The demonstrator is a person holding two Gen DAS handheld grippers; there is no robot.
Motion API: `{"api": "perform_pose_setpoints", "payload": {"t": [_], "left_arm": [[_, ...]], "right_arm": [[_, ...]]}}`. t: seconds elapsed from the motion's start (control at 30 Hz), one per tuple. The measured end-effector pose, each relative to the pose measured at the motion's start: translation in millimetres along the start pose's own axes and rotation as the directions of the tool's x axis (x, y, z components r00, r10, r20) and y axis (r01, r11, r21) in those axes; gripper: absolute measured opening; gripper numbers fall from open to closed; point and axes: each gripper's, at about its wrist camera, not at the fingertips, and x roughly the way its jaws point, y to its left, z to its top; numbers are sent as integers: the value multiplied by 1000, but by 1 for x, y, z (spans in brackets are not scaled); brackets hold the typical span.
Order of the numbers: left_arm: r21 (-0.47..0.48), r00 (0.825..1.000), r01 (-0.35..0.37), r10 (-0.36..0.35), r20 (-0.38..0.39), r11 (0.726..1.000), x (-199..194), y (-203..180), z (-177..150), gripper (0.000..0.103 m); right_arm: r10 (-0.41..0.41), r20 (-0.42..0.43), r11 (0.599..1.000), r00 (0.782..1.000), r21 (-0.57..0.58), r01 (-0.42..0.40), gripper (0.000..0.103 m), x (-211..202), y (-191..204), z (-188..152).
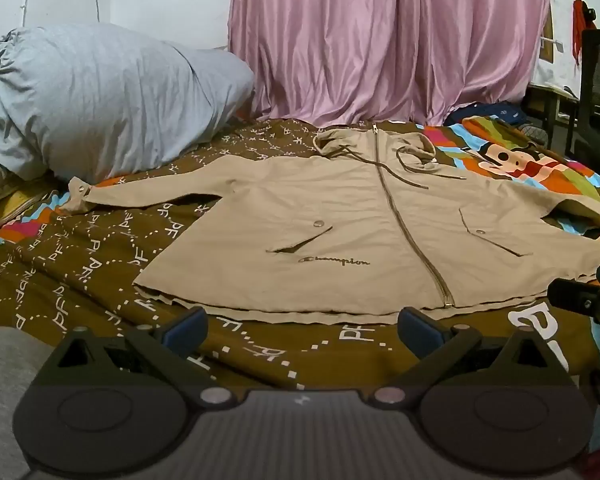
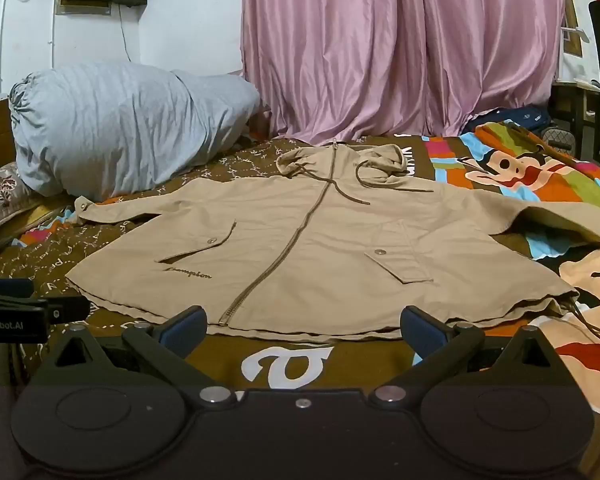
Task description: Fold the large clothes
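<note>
Both grippers hang low over the near edge of the bed: the left gripper (image 1: 300,326) and right gripper (image 2: 303,326) each have jaws spread wide, holding nothing, just short of the hem. That spread probably readies them to pinch the hem. Mid-bed, the jacket (image 1: 340,236) lies flat, zipped, front up, sleeves out, hood toward the far edge, so no fold looks begun. A grey bundle (image 1: 100,100) sits at the far left corner near one cuff; the curtain (image 2: 400,48) hangs behind.

Both wrist views low, near the jacket (image 1: 340,216) hem, facing curtain (image 2: 400,48)
</note>
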Motion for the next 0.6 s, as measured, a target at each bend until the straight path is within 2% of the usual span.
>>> {"api": "perform_pose_setpoints", "payload": {"t": [0.6], "left_arm": [[-1,1000,1,-1,-8,1000,3,-1,-2,102]], "right_arm": [[2,-2,1000,1000,12,-2,102,0,-1,0]]}}
